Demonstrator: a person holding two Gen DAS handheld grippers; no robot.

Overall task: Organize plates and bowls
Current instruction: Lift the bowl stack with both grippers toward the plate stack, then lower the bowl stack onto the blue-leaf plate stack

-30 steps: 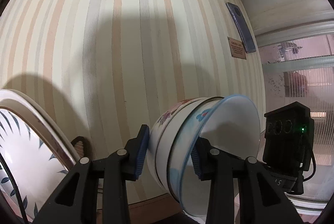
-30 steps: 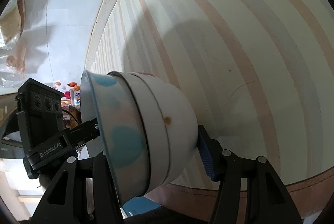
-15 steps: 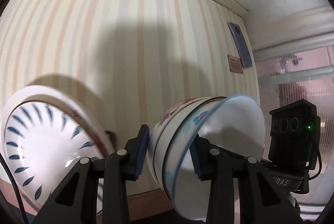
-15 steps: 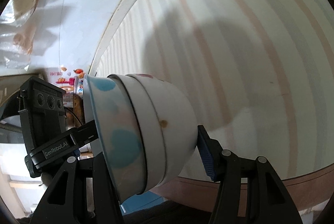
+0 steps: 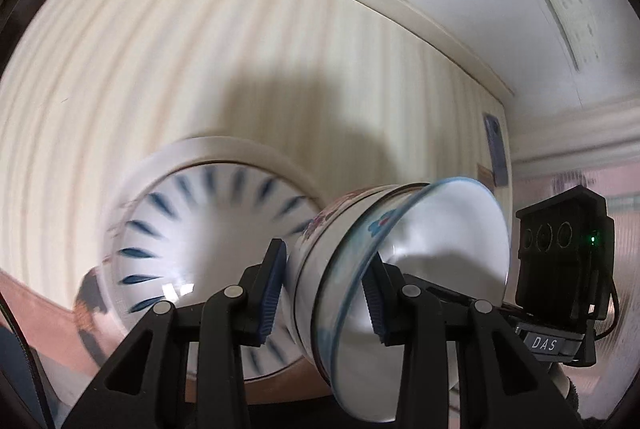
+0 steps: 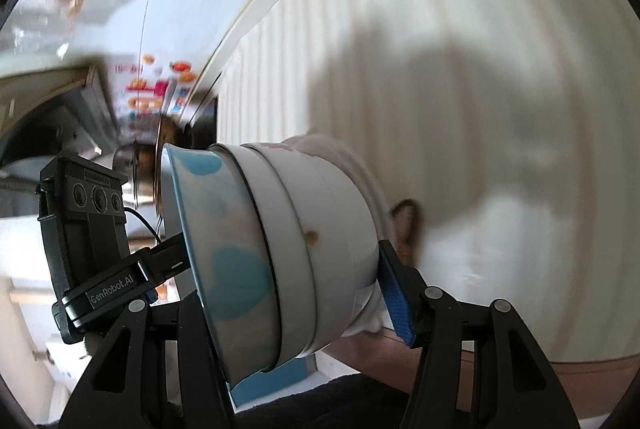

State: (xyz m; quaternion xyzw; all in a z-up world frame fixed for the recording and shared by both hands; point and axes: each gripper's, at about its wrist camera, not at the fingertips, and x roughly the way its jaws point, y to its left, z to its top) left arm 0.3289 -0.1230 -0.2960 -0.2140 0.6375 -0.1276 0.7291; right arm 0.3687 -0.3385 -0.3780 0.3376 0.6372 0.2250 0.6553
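Both grippers hold one stack of bowls (image 5: pixel 360 261) up in the air, tipped on its side. The left gripper (image 5: pixel 326 293) has its jaws clamped on the near side of the stack: one jaw sits inside the top bowl and the other presses on the outside wall. The right gripper (image 6: pixel 288 269) holds the far side of the same stack, its jaws clamped too, with one blue pad on the bottom bowl's base and the other jaw hidden behind the rim. Two grips make sense here, because a stack of bowls is heavy and the bowls could slip apart.

Behind the stack, a big plate (image 5: pixel 192 229) with blue leaf marks stands on edge, close to the striped wall (image 5: pixel 200 69). In the left view it is blurry. I think the stack is being carried toward its spot near the plate, so bowls and plates end up tidy together. No desk shows in either view. The bowls must stay snug, or the top one may slide out.
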